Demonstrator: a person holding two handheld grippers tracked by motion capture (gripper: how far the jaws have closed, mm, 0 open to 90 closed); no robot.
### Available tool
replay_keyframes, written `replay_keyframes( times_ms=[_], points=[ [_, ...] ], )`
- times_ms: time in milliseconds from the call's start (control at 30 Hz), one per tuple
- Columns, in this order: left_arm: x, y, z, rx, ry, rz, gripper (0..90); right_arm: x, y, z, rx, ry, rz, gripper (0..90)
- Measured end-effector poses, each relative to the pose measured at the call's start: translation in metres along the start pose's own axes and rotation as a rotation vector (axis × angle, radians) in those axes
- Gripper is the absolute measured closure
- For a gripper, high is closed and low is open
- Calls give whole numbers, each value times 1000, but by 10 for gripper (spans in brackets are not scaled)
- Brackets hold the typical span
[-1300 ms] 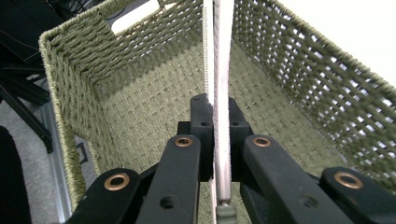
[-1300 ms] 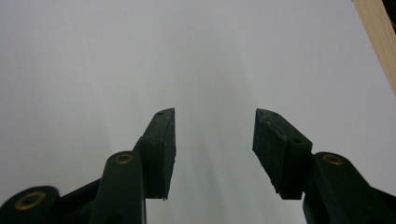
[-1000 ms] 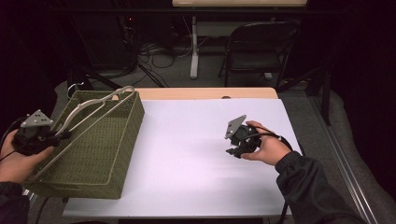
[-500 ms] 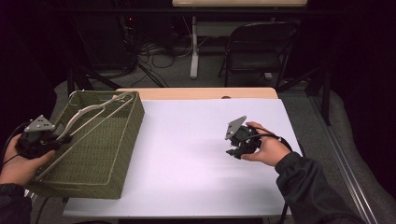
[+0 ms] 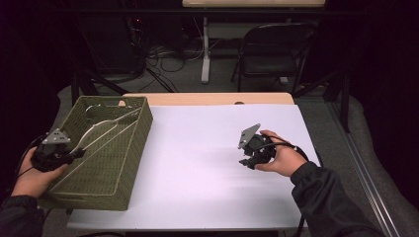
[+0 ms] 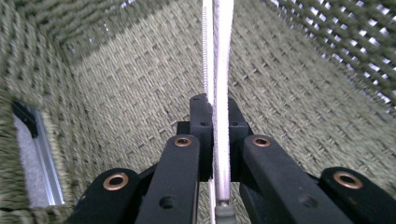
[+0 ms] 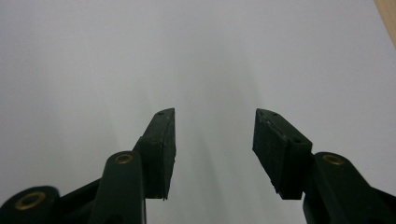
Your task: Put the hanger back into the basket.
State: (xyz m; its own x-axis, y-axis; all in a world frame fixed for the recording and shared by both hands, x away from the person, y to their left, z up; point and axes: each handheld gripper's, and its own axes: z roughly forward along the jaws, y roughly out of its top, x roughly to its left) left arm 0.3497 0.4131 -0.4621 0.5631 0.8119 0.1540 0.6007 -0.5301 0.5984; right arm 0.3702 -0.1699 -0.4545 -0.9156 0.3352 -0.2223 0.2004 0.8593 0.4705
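High view: green woven basket (image 5: pixel 106 158) at left edge of white table (image 5: pixel 197 148), tilted, near side overhanging table's left front corner. Left gripper (image 5: pixel 74 154) at basket's left rim, jaws clamped on basket's pale wire handle (image 5: pixel 106 126). Left gripper view: both black jaws pressed tight against handle (image 6: pixel 223 70), woven interior (image 6: pixel 140 84) beyond. Right gripper (image 5: pixel 246 159) near right edge, low over bare table. Right gripper view: 2 jaws spread wide, gripping nothing, white surface (image 7: pixel 187 56) below.

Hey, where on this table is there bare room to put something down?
The white table is bare between the green basket and the right hand-held gripper, and along its far edge. The left side is crowded: the basket sits tilted there, its wire handle clamped by the left hand-held gripper.
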Motion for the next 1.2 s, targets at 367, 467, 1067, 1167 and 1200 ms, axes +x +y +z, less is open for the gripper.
replay_keyframes(
  times_ms=[367,467,1067,1167,1200],
  points=[
    [5,-6,10,28,1,-46,870,0,-2,-1,1,-4,4,491],
    [5,-6,10,38,3,-48,869,0,-1,-1,-1,-2,-2,491],
    [14,-6,8,31,9,-173,831,0,-1,0,10,8,-6,491],
    [17,-6,5,12,38,-184,776,0,-1,0,4,3,-4,491],
    [18,-6,4,-3,57,-192,755,0,-1,0,5,3,-3,491]
  ],
)
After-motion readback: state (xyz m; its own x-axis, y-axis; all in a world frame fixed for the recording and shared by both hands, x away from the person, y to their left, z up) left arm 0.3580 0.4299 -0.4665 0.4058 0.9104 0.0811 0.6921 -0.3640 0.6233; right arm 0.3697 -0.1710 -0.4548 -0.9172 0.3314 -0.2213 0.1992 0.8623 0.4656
